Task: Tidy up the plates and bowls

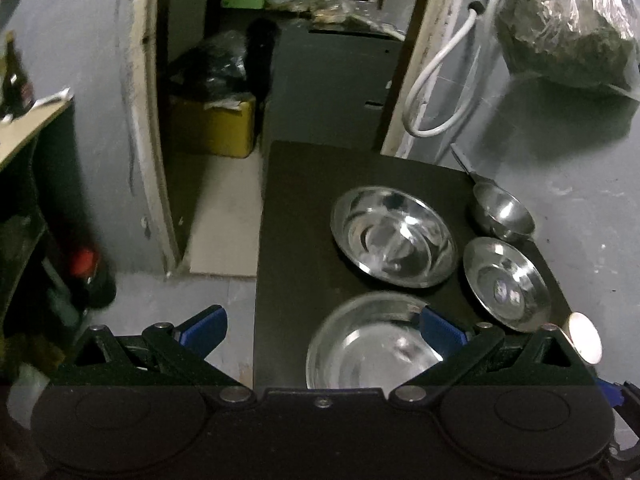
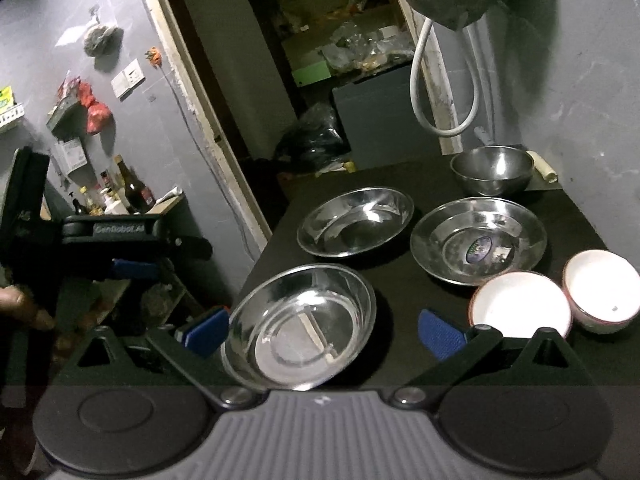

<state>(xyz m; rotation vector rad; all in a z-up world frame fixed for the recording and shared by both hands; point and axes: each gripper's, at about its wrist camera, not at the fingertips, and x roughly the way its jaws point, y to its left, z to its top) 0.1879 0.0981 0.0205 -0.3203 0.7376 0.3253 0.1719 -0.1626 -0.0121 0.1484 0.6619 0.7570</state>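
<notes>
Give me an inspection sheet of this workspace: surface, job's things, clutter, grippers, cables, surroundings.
Surface: dark table, set against a grey wall.
Job's things: three shallow steel plates, nearest plate, middle plate, stickered plate; a deep steel bowl at the back; two white bowls, side by side at the right edge. Nothing stacked.
Clutter: a pale rolled item behind the deep bowl; what it is, cannot tell.
Grippers: left gripper open, holding nothing; right gripper open above the nearest plate, holding nothing.
Cables: white hose looped on the wall.
Surroundings: open doorway to a cluttered room; bottles on a side shelf; plastic-wrapped bundle hanging on the wall.
</notes>
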